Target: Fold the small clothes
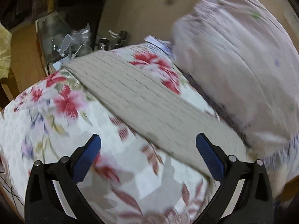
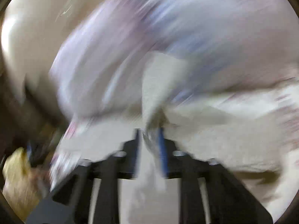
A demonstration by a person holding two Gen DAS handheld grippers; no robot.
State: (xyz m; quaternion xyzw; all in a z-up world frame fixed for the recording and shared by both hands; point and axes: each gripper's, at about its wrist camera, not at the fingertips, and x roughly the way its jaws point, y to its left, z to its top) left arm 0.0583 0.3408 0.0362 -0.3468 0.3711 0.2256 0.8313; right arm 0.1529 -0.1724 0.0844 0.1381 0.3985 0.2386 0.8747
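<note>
A beige ribbed knit garment (image 1: pixel 142 97) lies stretched diagonally over a bed with a white floral cover (image 1: pixel 61 115). My left gripper (image 1: pixel 148 143) is open and empty, hovering over the cover just short of the garment's near edge. In the right wrist view, which is heavily blurred, my right gripper (image 2: pixel 149 136) is shut on a bunched corner of the beige garment (image 2: pixel 158 85), with cloth pinched between the blue pads.
A large pale lilac pillow (image 1: pixel 235 56) lies on the bed at the right, and shows blurred in the right wrist view (image 2: pixel 168 28). A cluttered glass-topped bedside stand (image 1: pixel 61 37) is at the far left. A yellow cloth (image 2: pixel 16 177) sits low left.
</note>
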